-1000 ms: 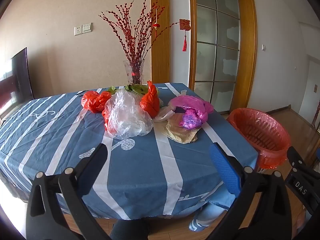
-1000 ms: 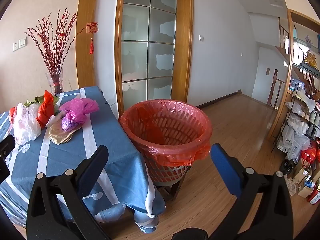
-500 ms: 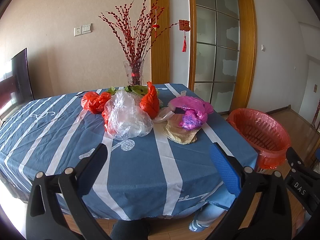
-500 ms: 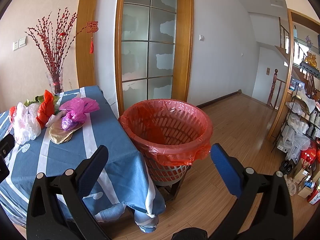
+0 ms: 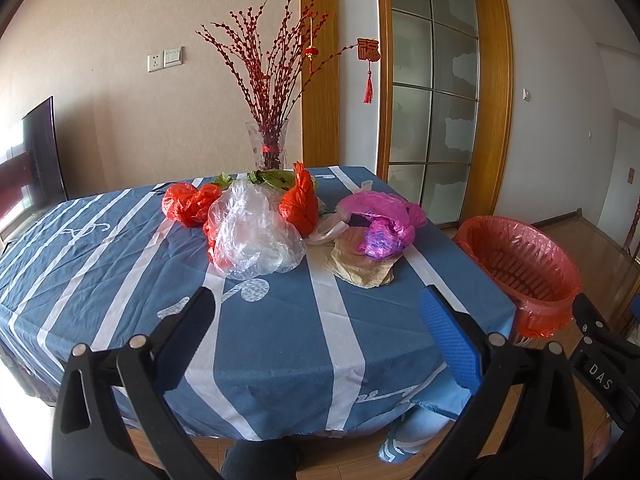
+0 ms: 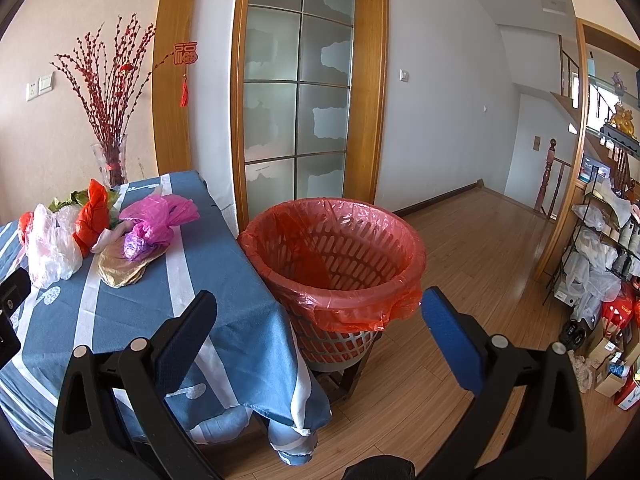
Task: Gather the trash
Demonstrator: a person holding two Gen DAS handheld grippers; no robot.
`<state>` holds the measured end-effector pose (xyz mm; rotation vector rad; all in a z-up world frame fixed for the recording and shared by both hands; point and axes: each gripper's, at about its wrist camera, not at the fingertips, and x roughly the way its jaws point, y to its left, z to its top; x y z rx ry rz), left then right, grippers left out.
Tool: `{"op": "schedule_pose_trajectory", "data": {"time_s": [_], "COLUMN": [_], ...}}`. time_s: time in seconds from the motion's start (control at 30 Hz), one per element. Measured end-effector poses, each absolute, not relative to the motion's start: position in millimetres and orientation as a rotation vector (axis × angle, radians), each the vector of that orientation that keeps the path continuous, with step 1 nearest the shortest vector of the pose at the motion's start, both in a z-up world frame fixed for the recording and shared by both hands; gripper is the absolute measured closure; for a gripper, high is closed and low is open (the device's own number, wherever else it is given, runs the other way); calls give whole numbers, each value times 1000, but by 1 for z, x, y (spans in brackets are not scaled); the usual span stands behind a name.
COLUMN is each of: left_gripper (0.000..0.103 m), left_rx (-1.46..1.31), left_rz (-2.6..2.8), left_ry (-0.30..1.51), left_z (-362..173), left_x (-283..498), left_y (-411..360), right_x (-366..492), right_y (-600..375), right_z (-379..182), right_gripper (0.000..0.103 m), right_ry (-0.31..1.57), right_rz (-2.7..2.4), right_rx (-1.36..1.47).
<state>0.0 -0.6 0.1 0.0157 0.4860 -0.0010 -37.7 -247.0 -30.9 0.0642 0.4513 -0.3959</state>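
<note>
Nearest the left wrist camera, the left gripper (image 5: 318,316) is spread wide with nothing between its black finger and its blue-padded finger, hovering over the near edge of the table draped in a blue cloth with white stripes (image 5: 280,340). The right gripper (image 6: 320,316) is likewise released and empty, held above the table's corner and the wooden floor, facing the slotted grey plastic wastebasket lined with a red plastic bag (image 6: 340,256), which stands on the floor just beside the table's right edge. Further along the tabletop lies the trash, clustered together near the middle: a crumpled clear plastic bag (image 5: 256,236), a tan crumpled bag (image 5: 360,266) with a pink and purple plastic bag (image 5: 380,220) resting on it, a knotted orange-red bag (image 5: 302,204) standing upright between them, another orange-red bag (image 5: 188,204) to the left, and green leafy wrapping (image 5: 272,178) behind. Beyond the pile, at the table's far edge, a clear glass vase of red-budded branches (image 5: 270,144) stands before a beige wall, beside a wood-framed frosted glass door (image 5: 432,120).
</note>
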Motion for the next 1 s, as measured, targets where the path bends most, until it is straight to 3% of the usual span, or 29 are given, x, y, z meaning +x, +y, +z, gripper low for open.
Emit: {"op": "schedule_pose_trajectory", "data": {"time_s": [1.0], "left_gripper": [4], "left_rx": [16], "left_rz": [0], "left_ry": [487], "left_z": [2], "left_x": [0], "left_y": [2], "right_x": [-38], "right_y": [-247], "right_z": [-31], "right_gripper": [2], "right_ry": [453], "right_rz": [-396], "right_rx": [63]}}
